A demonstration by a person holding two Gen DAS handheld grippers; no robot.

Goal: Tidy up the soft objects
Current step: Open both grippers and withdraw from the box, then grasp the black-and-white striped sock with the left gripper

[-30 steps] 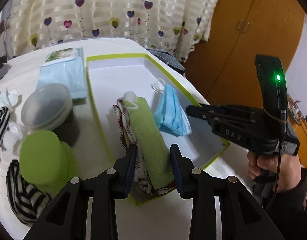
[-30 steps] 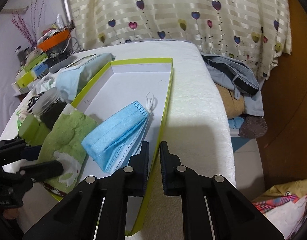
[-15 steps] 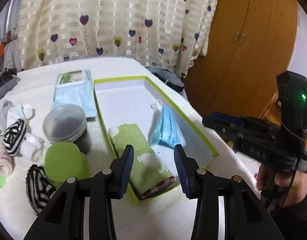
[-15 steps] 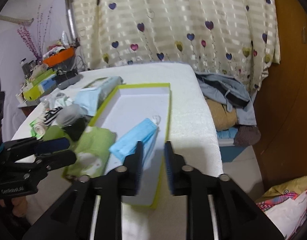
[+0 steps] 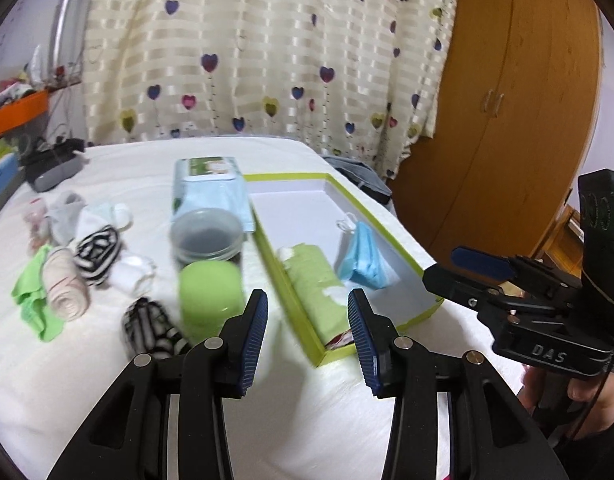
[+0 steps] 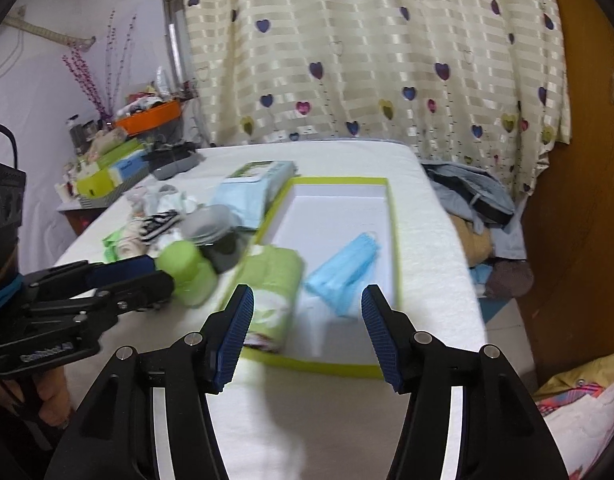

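Note:
A white box with a green rim [image 5: 287, 177] lies on the white-covered bed. Inside it, a folded green towel [image 5: 315, 280] lies along the left wall with a blue face mask [image 5: 365, 260] beside it. My left gripper [image 5: 307, 320] hovers open and empty, short of the box's near corner. The right wrist view shows the same box [image 6: 339, 179], towel [image 6: 275, 280] and mask [image 6: 343, 276]. There my right gripper [image 6: 307, 312] hangs before the box's near rim, its jaws opening with nothing between them. Rolled socks [image 5: 95, 252] and a green cloth [image 5: 31, 300] lie to the left.
A green-capped container [image 5: 211, 292], a grey-lidded jar [image 5: 207, 236] and a wipes pack [image 5: 211, 184] stand left of the box. A striped sock [image 5: 151, 328] lies near my left fingers. Clothes [image 6: 471, 196] are heaped beside the bed's right edge. A wardrobe [image 5: 499, 120] stands at the right.
Both grippers have drawn back and up from the box. The left jaws widened off the green towel, which stays in the box. The right jaws went from shut to wide.

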